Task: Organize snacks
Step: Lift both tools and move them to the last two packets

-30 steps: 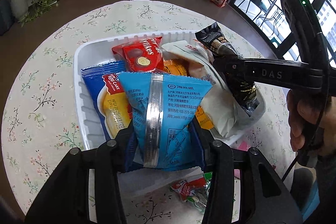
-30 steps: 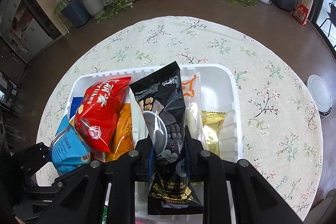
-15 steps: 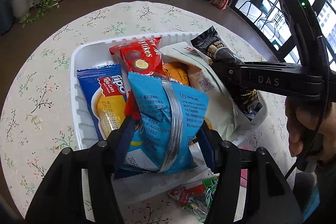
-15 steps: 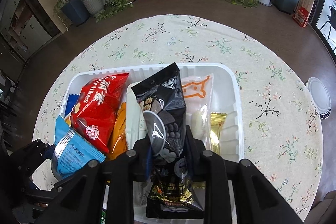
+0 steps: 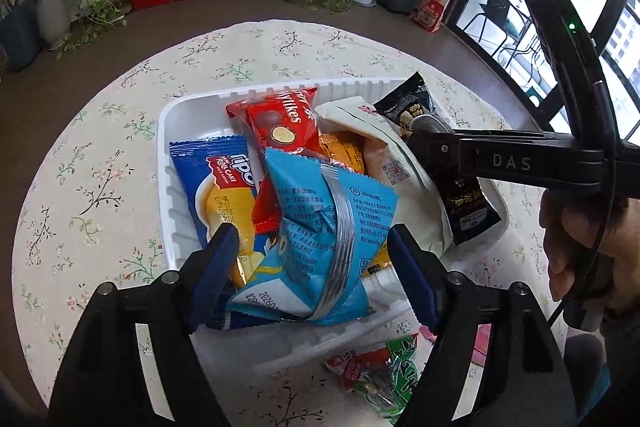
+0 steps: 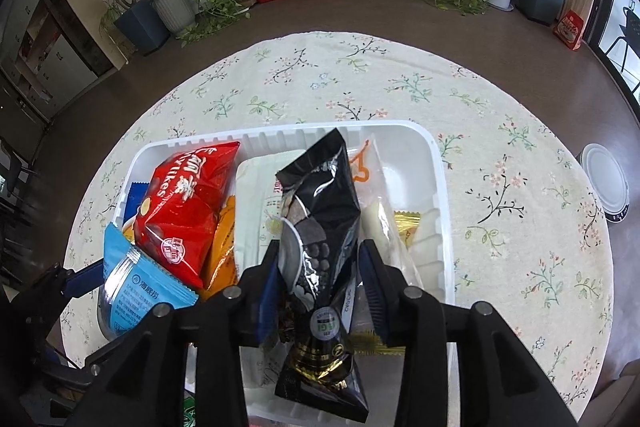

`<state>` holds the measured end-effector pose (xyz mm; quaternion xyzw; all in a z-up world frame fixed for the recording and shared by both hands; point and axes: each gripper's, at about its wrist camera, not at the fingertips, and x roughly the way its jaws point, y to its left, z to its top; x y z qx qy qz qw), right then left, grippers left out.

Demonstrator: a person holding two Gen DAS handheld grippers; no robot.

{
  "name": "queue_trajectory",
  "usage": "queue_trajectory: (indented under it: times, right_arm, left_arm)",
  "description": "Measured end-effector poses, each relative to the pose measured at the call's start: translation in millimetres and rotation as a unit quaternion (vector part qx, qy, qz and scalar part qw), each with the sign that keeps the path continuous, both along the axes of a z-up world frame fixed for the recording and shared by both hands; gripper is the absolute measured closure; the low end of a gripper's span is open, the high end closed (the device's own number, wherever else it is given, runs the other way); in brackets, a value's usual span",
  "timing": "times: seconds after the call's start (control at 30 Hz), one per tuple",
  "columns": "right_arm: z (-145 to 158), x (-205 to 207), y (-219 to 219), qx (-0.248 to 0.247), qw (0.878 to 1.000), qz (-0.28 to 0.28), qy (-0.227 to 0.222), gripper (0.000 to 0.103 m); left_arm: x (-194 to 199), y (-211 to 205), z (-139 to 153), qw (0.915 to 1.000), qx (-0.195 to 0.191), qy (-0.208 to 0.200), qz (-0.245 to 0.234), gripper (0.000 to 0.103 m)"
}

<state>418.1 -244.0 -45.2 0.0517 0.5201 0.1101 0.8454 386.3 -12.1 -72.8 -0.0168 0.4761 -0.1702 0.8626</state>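
While the round floral-clothed bench point(image 5: 100, 187) carries the white ribbed plastic tray point(image 6: 438, 187), the snacks lean in rows there. Left gripper point(image 5: 312, 259), jaws just opening, stands spread beside the light-blue foil packet point(image 5: 320, 227), releasing it; right gripper point(image 6: 320, 275), also opening, frees the black glossy pouch point(image 6: 320, 211).

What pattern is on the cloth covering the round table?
The round table's cloth is cream with small floral sprigs, pink blossoms on dark and green stems; the right wrist view shows it best.
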Motion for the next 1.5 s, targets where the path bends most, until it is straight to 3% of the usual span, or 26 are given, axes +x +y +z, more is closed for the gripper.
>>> queue_trajectory:
  times: [0.07,0.23,0.57,0.8,0.97,1.2,1.4,1.5]
  right_arm:
    - [3,-3,-1,0.002,1.0,-0.001,-0.006,0.05]
    - [12,-9,-3,0.004,1.0,0.002,-0.018,0.043]
    - [49,-73,-29,0.036,0.996,0.012,-0.083,0.03]
    - [44,-147,-40,0.035,0.993,0.031,-0.104,0.028]
    - [25,-182,-34,0.021,0.994,0.041,-0.103,0.028]
    - [6,-196,-30,-0.014,0.991,0.032,-0.127,0.028]
    - [-16,-189,-38,-0.015,0.995,0.026,-0.099,0.035]
    - [-17,-191,-32,-0.028,0.993,0.036,-0.105,0.037]
  left_arm:
    - [-4,1,2,1.0,0.0,-0.004,0.002,0.028]
    - [-14,5,8,0.9999,-0.001,-0.011,0.008,0.026]
    - [-67,13,31,0.9984,-0.014,-0.042,0.036,0.001]
    - [-117,16,20,0.9965,-0.021,-0.041,0.069,0.001]
    - [-129,1,-8,0.997,-0.025,-0.007,0.073,0.001]
    - [-111,-21,-26,0.9965,0.032,0.027,0.073,0.001]
    - [-99,-24,-32,0.996,0.053,0.037,0.062,0.002]
    - [-93,-27,-36,0.9959,0.062,0.041,0.052,0.002]
